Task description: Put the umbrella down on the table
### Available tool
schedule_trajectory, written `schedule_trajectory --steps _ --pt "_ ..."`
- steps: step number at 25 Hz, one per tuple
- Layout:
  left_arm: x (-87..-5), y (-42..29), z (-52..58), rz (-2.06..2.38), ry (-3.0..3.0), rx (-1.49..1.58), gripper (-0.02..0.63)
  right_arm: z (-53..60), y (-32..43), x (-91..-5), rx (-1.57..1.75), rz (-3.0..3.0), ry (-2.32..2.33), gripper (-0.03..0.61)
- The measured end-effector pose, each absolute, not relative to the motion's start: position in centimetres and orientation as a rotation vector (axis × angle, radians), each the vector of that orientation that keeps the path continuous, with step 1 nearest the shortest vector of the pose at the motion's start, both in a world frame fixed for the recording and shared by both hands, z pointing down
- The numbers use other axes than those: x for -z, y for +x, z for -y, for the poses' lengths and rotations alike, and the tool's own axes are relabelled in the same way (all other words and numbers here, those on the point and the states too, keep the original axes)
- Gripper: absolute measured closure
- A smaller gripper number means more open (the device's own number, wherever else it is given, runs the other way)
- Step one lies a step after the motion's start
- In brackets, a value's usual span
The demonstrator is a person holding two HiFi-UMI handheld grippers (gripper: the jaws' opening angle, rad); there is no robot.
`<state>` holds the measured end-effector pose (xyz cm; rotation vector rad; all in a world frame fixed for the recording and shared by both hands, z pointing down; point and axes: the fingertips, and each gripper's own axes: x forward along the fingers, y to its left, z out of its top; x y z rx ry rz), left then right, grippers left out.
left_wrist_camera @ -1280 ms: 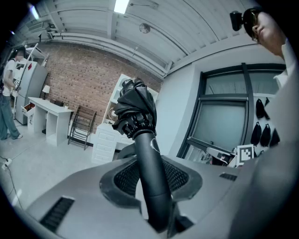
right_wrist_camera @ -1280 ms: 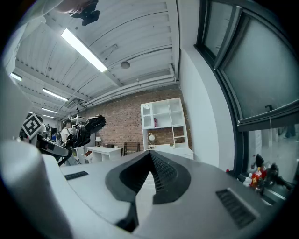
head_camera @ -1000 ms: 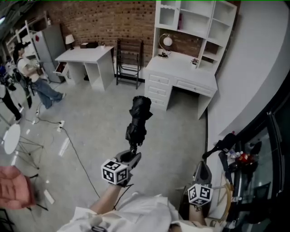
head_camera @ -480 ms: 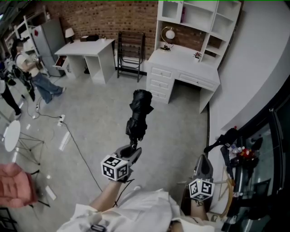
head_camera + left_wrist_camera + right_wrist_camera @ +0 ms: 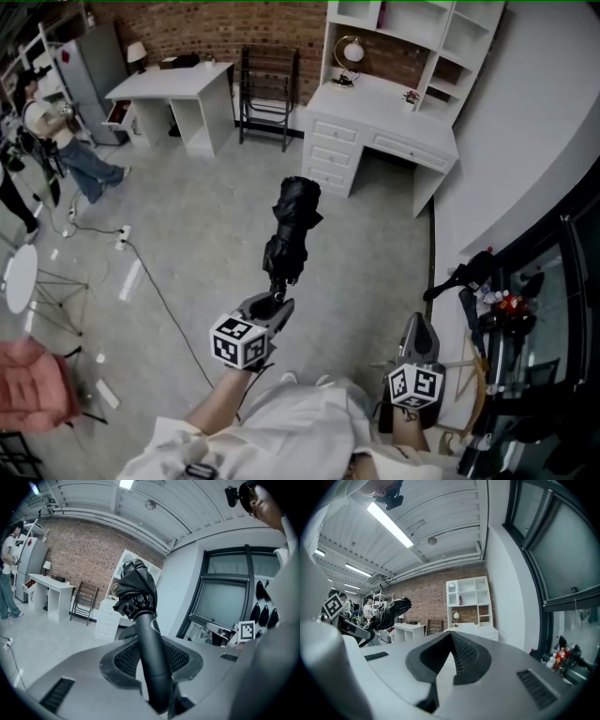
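One wide grey concrete floor (image 5: pixel 206 234) fills most of the head view. At its far edge, agst a red brick wall (image 5: pixel 225 23), stands a tall white bench w/ shelf hutch (image 5: pixel 389 117). The drawers in its front are all shut, so contents can't be seen. One top cubby of the hutch holds a small pink item (image 5: pixel 381 13). The arched recess holds a round globe lamp (image 5: pixel 350 51), and a tiny dark ornament (image 5: pixel 410 96) sits on the benchtop toward the R.

Left of that is a black folding rack (image 5: pixel 266 94), then a plain white bench (image 5: pixel 173 82). It carries a small shaded lamp (image 5: pixel 136 52) & a dark flat item (image 5: pixel 180 62). A white drawer (image 5: pixel 117 112) beside it is pulled out, contents too small to tell. A pink padded chair (image 5: pixel 33 384) is at lower L.

The folded black umbrella (image 5: pixel 292 225) is up in the air over the floor, well apart from both benches. Its canopy end points up & away toward the hutch bench.

L tongs (image 5: pixel 273 306) are clamped on its smooth black handle (image 5: pixel 152 653), w/ the pads pressing on either side in the left gripper view. R tongs (image 5: pixel 419 323) are low at the R, near the person's body, pads closed together w/ nothing btwn them.
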<state>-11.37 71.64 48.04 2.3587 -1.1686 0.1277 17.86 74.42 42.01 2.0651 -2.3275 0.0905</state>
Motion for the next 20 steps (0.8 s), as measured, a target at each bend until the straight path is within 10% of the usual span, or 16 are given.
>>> schedule_trajectory --steps 20 --pt "-49.0 -11.5 -61.7 1.234 2.324 -0.136 0.471 -62.7 17.0 -43.5 -0.114 2.422 2.003 0.56"
